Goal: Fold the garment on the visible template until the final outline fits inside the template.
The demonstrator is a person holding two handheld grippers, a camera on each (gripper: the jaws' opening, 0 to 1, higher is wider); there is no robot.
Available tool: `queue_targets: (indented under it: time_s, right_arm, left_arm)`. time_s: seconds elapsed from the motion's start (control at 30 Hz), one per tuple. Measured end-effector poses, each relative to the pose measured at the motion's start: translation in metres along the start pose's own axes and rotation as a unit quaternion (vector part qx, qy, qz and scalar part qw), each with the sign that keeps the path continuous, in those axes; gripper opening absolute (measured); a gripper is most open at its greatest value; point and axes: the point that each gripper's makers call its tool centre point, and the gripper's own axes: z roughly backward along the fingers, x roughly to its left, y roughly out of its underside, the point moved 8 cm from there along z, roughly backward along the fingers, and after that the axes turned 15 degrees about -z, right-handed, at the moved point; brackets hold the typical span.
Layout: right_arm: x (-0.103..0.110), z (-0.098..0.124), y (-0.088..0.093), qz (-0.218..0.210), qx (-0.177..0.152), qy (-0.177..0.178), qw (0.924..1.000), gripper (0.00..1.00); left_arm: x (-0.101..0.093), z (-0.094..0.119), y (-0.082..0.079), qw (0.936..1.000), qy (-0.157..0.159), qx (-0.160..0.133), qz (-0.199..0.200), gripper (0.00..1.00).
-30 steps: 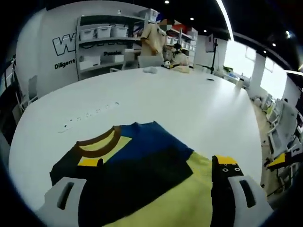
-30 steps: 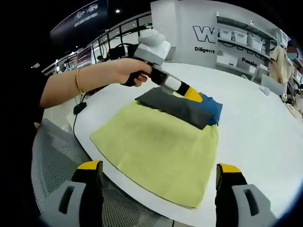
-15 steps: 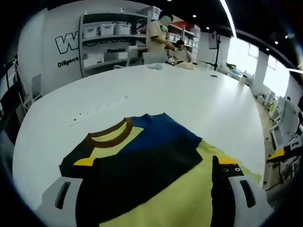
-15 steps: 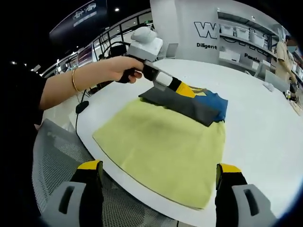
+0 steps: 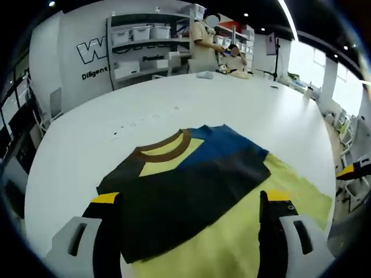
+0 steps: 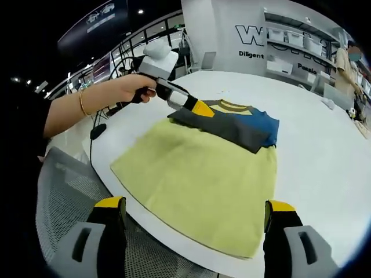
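On a round white table (image 6: 324,145) in a bright showroom, I am holding both grippers over a garment (image 5: 191,185) that is lying flat near the table's edge. In the left gripper view, my left gripper (image 5: 188,231) is hovering with its jaws wide apart and nothing between them, the garment's dark folded panel (image 5: 174,202) stretching just beyond the tips. A brown ribbed collar (image 5: 164,152) and a blue section (image 5: 223,147) are showing past the dark panel, and the pale yellow body (image 5: 272,191) is spreading toward the right. In the right gripper view, my right gripper (image 6: 191,229) is also gaping empty, poised above the yellow cloth (image 6: 197,179) where it is reaching the table rim. My left hand (image 6: 130,87) is gripping the other tool at the garment's far corner. Shelves with white bins (image 5: 142,35) are lining the back wall.
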Motion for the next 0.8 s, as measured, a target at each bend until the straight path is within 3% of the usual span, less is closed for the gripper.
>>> queue_targets:
  time_s: [0.57,0.8]
  right_arm:
    - [-0.002,-0.004,0.005,-0.017,0.008,0.004,0.9998,0.99]
    - [-0.002,-0.005,0.007,-0.019,0.01,0.005,0.9998,0.99]
  left_arm:
    - [0.033,0.016,0.051,0.9979,-0.031,0.047,0.032,0.83]
    - [0.041,0.021,0.067,0.9967,-0.049,0.049,0.043,0.73]
